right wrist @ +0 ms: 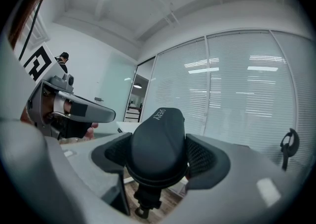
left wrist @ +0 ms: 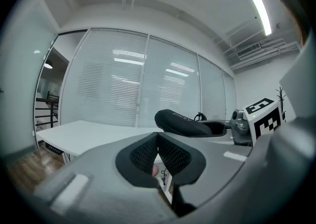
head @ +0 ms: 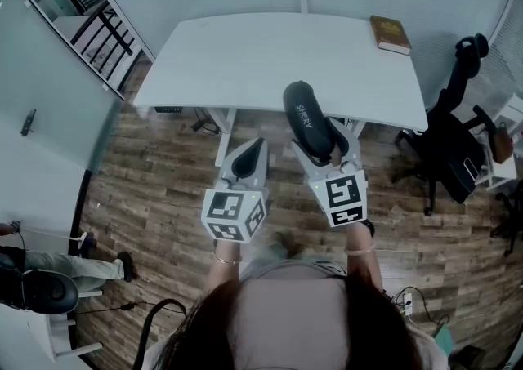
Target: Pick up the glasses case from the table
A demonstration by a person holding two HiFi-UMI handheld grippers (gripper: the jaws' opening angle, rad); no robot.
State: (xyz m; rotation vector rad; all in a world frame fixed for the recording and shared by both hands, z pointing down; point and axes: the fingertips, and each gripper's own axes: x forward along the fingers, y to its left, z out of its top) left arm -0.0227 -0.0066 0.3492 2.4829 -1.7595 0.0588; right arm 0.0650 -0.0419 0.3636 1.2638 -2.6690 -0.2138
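Only overhead, book point(head: 390, 34) on table point(head: 245, 58).

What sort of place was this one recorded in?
Most likely an office: a long white desk with a book on it, a black swivel chair beside it, and glazed partition walls with blinds, under a ceiling strip light.

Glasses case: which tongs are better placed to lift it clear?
Right. The right tongs grip the glasses case off the white table; the left tongs are shut and empty.
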